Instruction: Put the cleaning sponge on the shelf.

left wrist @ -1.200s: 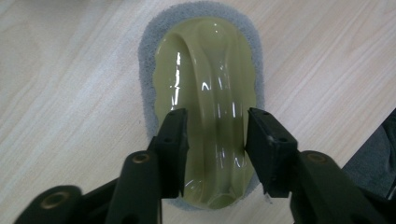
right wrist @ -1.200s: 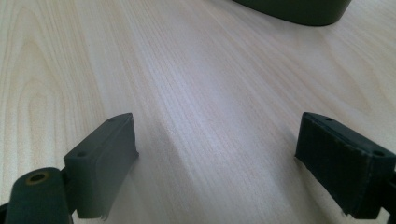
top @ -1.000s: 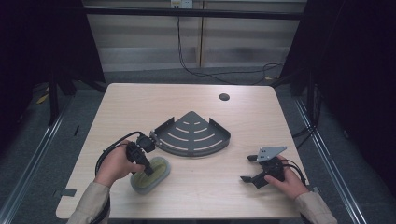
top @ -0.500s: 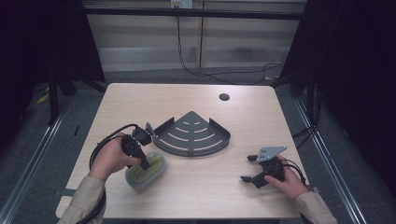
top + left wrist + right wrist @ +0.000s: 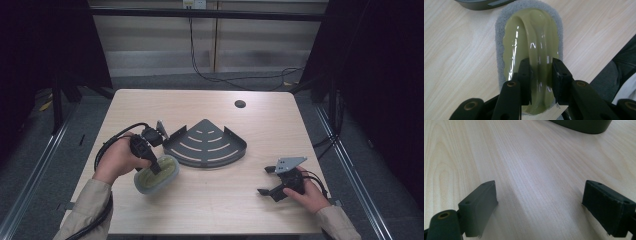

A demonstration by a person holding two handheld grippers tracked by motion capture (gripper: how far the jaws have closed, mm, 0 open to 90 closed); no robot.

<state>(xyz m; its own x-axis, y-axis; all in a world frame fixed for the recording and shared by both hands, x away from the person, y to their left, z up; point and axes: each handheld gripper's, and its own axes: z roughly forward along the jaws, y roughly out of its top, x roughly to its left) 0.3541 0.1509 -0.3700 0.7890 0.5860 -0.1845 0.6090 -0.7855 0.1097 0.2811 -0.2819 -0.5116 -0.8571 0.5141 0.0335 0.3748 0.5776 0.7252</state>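
Scrubber handle [image 5: 539, 65] between left gripper [image 5: 540, 75] pads

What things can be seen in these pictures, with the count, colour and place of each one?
Oval scrubbing pad with pale green plastic handle: one, grey and green, front left of table, gripped by its handle ridge.
Quarter-round slotted metal corner shelf: one, dark grey, table middle.
Light wooden table: one, beige.
Round cable hole: one, black, far side of table.
Left gripper: one, black, jaws shut on the pad's handle.
Right gripper: one, black, front right of table, jaws open.
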